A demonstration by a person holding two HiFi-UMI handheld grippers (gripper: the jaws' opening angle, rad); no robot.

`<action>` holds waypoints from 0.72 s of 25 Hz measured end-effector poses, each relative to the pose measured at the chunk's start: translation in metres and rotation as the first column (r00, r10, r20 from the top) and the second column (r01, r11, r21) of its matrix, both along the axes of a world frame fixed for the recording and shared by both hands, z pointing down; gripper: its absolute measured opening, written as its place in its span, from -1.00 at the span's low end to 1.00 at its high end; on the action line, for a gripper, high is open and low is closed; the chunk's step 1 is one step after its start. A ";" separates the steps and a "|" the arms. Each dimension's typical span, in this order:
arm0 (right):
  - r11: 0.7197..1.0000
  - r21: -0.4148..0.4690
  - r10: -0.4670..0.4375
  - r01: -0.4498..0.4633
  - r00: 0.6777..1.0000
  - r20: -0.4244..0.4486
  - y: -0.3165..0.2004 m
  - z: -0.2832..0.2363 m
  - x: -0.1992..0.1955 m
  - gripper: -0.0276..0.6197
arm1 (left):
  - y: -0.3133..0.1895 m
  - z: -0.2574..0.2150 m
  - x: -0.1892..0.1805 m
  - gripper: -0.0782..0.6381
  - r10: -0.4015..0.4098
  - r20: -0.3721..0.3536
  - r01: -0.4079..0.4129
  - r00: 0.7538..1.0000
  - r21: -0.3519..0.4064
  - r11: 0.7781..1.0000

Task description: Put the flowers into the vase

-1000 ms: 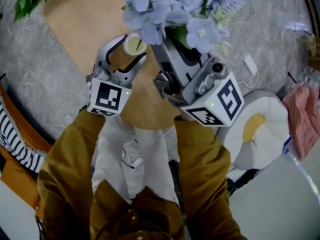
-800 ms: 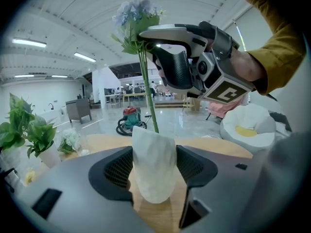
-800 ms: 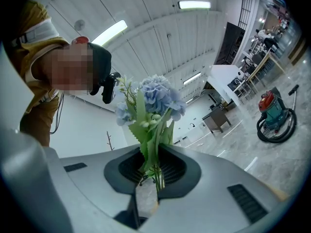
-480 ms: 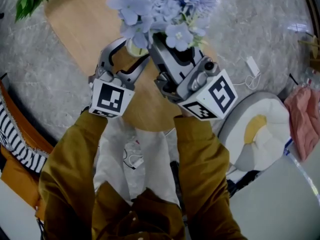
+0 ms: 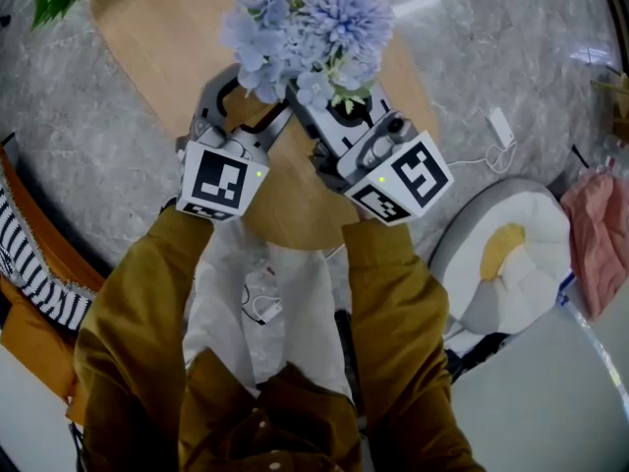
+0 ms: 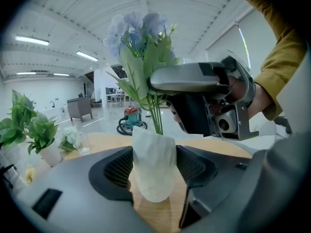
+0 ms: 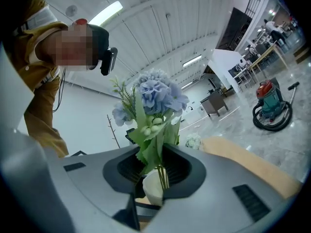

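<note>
A bunch of pale blue artificial flowers (image 5: 310, 28) with green leaves stands over the middle of the table. My right gripper (image 5: 303, 98) is shut on the stems (image 7: 163, 176); its jaws have just been opening a little, with the stems still between them. In the left gripper view the stems' lower ends go into the mouth of a white faceted vase (image 6: 153, 154). My left gripper (image 5: 246, 104) is shut on that vase, a pad on each side, and the vase stands upright on the wood. In the head view the blooms hide the vase.
The round wooden table (image 5: 167, 37) sits on a grey marble floor. A potted green plant (image 6: 29, 130) and a small glass of white flowers (image 6: 73, 140) stand at its far left. A white cushioned seat (image 5: 511, 254), a pink cloth (image 5: 600, 224) and a charger cable (image 5: 496, 126) lie to the right.
My right gripper has come down and left with the flowers, so the blooms now cover the vase mouth that showed before. The left gripper and vase have stayed put.
</note>
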State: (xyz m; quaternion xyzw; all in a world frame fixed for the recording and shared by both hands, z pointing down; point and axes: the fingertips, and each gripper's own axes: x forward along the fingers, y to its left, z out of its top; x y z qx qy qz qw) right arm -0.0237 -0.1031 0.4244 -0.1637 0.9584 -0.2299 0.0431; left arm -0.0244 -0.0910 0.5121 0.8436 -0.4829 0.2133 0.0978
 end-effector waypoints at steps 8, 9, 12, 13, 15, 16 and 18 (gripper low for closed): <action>0.997 0.002 -0.074 0.076 0.977 -0.201 0.022 0.037 -0.003 -0.39 | 0.002 -0.001 0.001 0.01 0.002 0.005 -0.002 1.000 -0.003 1.000; 0.997 0.001 -0.076 0.078 0.972 -0.222 0.024 0.039 -0.003 -0.26 | 0.002 -0.001 0.001 0.01 0.001 0.005 -0.001 1.000 -0.004 1.000; 0.998 -0.001 -0.059 0.061 0.963 -0.265 0.026 0.042 -0.001 -0.06 | 0.001 -0.001 0.002 0.01 0.003 0.005 -0.002 1.000 -0.008 1.000; 0.998 0.000 -0.053 0.055 0.959 -0.279 0.026 0.043 -0.001 -0.03 | 0.001 -0.001 0.002 0.01 0.003 0.004 -0.003 1.000 -0.009 1.000; 0.999 -0.003 -0.036 0.037 0.952 -0.304 0.025 0.046 -0.001 0.03 | 0.000 0.000 0.000 0.01 0.003 0.001 -0.003 1.000 -0.010 1.000; 1.000 -0.009 -0.023 0.021 0.949 -0.315 0.023 0.047 -0.001 0.07 | 0.000 0.000 -0.002 0.01 0.002 0.000 -0.002 1.000 -0.012 1.000; 1.000 -0.026 0.001 -0.010 0.942 -0.336 0.021 0.051 0.000 0.20 | 0.000 0.001 -0.004 0.01 0.001 0.000 -0.001 1.000 -0.014 1.000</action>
